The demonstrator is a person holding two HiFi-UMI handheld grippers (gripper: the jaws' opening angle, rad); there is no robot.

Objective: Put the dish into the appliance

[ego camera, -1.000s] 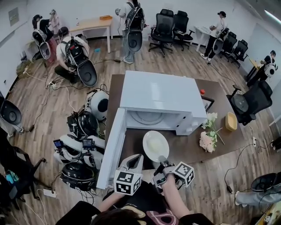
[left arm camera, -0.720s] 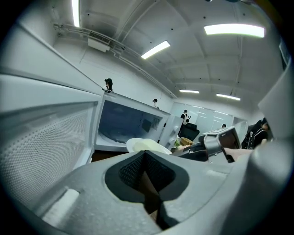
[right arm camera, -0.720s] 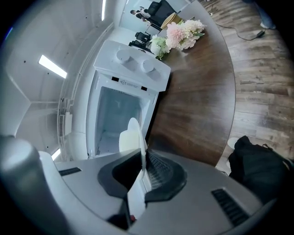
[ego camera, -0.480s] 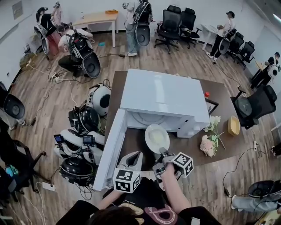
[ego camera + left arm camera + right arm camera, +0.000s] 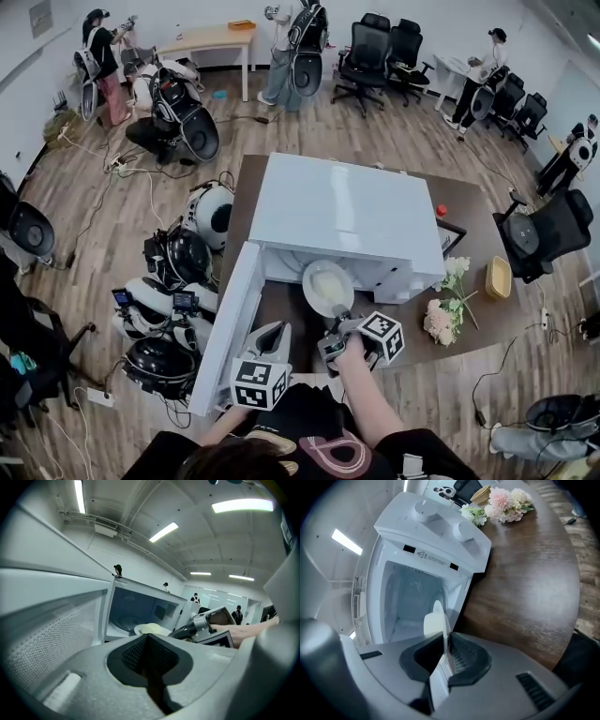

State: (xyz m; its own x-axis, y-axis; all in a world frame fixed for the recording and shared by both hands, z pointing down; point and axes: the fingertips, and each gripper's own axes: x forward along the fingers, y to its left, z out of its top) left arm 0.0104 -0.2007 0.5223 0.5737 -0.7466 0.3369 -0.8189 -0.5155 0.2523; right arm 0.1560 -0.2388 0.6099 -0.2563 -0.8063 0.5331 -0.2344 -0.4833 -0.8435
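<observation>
A white microwave point(image 5: 347, 216) stands on the brown table point(image 5: 473, 258), its door point(image 5: 225, 328) swung open to the left. My right gripper point(image 5: 337, 319) is shut on the near rim of a white dish point(image 5: 327, 286) that carries pale food. The dish's far half sits in the microwave's opening. In the right gripper view the dish point(image 5: 437, 620) shows edge-on between the right gripper's point(image 5: 446, 651) pads, in front of the cavity point(image 5: 412, 597). My left gripper point(image 5: 269, 339) hangs by the open door, shut and empty. From the left gripper point(image 5: 149, 660) view, the dish point(image 5: 152, 629) lies at the cavity mouth.
Pink and white flowers point(image 5: 445, 305), a yellow bowl point(image 5: 495, 278) and a small red object point(image 5: 441, 210) lie on the table right of the microwave. Helmets and gear point(image 5: 178, 272) crowd the floor to the left. People and office chairs stand farther back.
My right gripper has carried the dish forward from above the table into the microwave's opening. The left gripper has stayed by the door.
</observation>
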